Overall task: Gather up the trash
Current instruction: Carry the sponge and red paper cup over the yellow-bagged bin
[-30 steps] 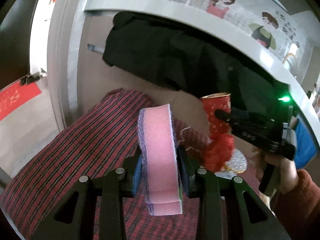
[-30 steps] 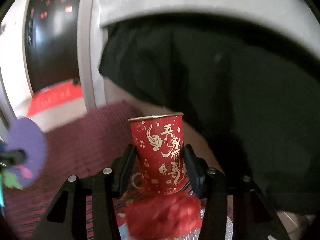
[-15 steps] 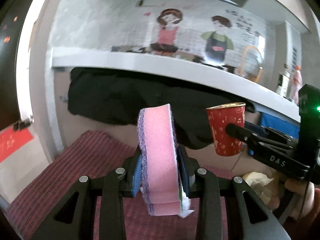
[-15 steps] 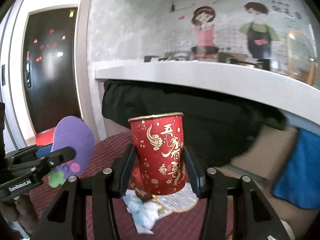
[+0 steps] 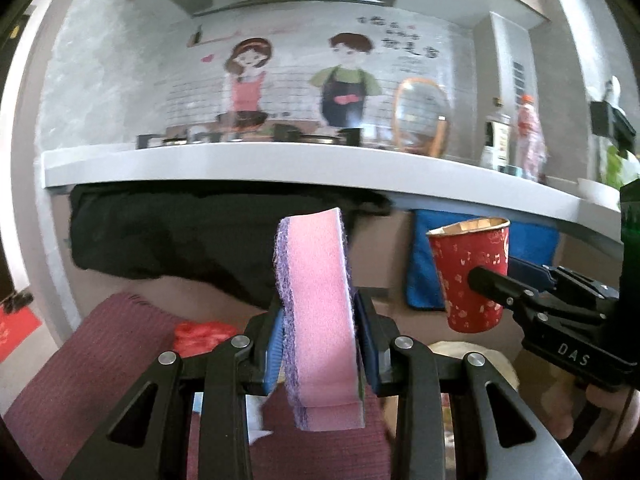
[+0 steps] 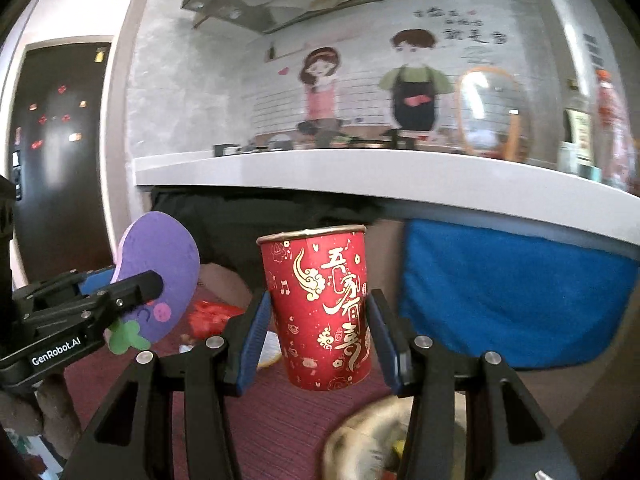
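Left tongs (image 5: 318, 350) clamped on a thick foam sponge (image 5: 318, 320) — pink spongy core, fuzzy purple scouring face, standing on edge between blue-padded pads (image 5: 274, 354). From the right wrist view, same sponge (image 6: 158, 272) seen flat-on: rounded, eggplant-shaped, purple, with a green felt stem and pink cheek dots. Right tongs (image 6: 318, 334) closed on a red paper cup (image 6: 320, 308) — tapered, upright, rolled rim, gold printed characters and cloud motifs, glossy skin. Cup (image 5: 472, 274) held up in the air, off to the right of the sponge and well apart from it. Below both, a ribbed maroon cloth (image 5: 92, 360) over the tabletop, scattered with crumpled red wrapping (image 5: 204, 332), a scrap of white paper (image 6: 270, 350) and something pale and rumpled (image 6: 368, 436), blurred. Behind, a smooth white counter slab (image 6: 360, 176), black fabric (image 5: 180, 240) and blue fabric (image 6: 500, 296) hanging under it, cartoon mural (image 6: 372, 84) on the tiled wall.
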